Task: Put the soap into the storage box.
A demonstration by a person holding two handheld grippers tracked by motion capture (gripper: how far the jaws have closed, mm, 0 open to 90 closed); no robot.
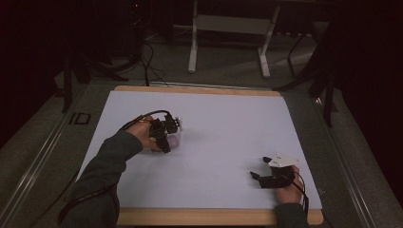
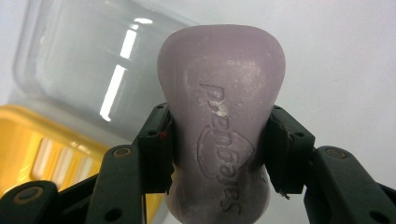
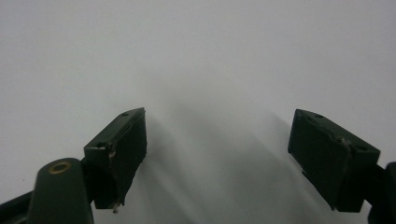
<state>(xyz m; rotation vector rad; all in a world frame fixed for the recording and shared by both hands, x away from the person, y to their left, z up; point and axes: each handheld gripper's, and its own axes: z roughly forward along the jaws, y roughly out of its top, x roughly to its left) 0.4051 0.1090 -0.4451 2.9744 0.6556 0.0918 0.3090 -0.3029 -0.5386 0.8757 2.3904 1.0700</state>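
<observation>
A pale purple bar of soap (image 2: 219, 93) with a raised brand mark stands between the jaws of my left gripper (image 2: 219, 135), which is shut on its narrow waist. In the high view this left gripper (image 1: 165, 137) is at the left middle of the white mat, with the soap (image 1: 174, 141) just showing beside it. My right gripper (image 1: 259, 168) rests low at the front right of the mat. Its jaws stand wide apart with nothing between them, and in its own view the right gripper (image 3: 217, 140) faces bare white mat.
Behind the soap lie a clear plastic lid or box (image 2: 88, 70) and a yellow slotted tray (image 2: 32, 149). The white mat (image 1: 214, 114) covers a wooden-edged table (image 1: 190, 217). Dark floor, cables and a table frame (image 1: 228, 28) lie beyond.
</observation>
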